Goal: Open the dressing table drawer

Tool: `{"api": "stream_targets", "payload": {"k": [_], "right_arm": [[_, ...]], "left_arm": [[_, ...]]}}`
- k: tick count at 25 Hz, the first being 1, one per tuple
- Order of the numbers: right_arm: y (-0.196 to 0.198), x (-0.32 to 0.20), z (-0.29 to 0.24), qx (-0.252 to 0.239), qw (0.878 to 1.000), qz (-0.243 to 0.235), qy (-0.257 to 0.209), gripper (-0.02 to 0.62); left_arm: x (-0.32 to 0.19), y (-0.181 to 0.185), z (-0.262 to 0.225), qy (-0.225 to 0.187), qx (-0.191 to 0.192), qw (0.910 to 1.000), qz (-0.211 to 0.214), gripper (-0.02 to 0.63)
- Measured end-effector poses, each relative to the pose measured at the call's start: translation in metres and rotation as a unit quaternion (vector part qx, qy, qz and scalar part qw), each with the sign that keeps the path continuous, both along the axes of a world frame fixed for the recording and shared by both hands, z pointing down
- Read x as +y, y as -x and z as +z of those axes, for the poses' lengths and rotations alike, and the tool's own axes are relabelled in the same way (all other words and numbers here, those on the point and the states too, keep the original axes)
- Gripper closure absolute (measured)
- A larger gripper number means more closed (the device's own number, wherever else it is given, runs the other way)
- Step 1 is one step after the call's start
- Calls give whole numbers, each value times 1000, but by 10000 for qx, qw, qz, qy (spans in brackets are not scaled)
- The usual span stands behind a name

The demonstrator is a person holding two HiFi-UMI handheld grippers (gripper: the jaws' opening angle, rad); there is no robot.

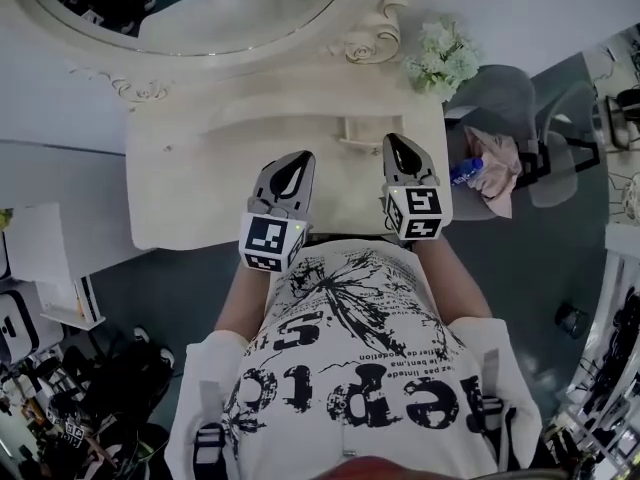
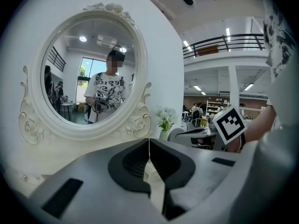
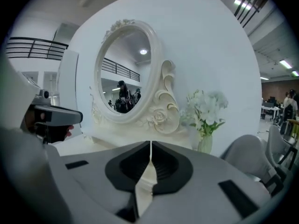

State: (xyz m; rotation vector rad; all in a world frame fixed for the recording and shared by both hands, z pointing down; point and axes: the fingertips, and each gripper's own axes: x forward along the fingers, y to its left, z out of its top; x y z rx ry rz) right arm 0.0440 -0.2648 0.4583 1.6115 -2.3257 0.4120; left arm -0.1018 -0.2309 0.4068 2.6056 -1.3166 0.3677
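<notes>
The cream dressing table (image 1: pixel 190 183) stands in front of me in the head view, its oval mirror (image 1: pixel 200 8) at the back. Its drawer front is hidden below the tabletop edge in every view. My left gripper (image 1: pixel 295 160) hovers over the front middle of the tabletop, its jaws shut with nothing between them (image 2: pixel 149 141). My right gripper (image 1: pixel 400 140) hovers just to its right, nearer the table's right end, also shut on nothing (image 3: pixel 150 143). Both point toward the mirror (image 2: pixel 88 73) above the tabletop.
A vase of white flowers (image 1: pixel 443 58) stands at the table's back right corner. A small raised shelf (image 1: pixel 360 133) sits on the tabletop ahead of the right gripper. A grey chair (image 1: pixel 535 183) with a pink cloth and a blue bottle (image 1: pixel 465 171) is right of the table.
</notes>
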Motion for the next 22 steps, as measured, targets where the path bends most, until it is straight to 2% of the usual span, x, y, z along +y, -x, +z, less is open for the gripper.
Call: {"api": "stream_targets", "payload": {"k": [4, 9, 22], "right_arm": [[-5, 0, -39, -314, 9981, -11, -536, 578], [-8, 0, -70, -511, 9942, -45, -946, 578], [-1, 1, -76, -540, 9939, -161, -943, 578]], "left_arm": [[-6, 1, -20, -251, 2, 9997, -35, 586], [-13, 6, -40, -505, 28, 9986, -154, 586], [-14, 10, -48, -562, -3, 9981, -236, 586]]}}
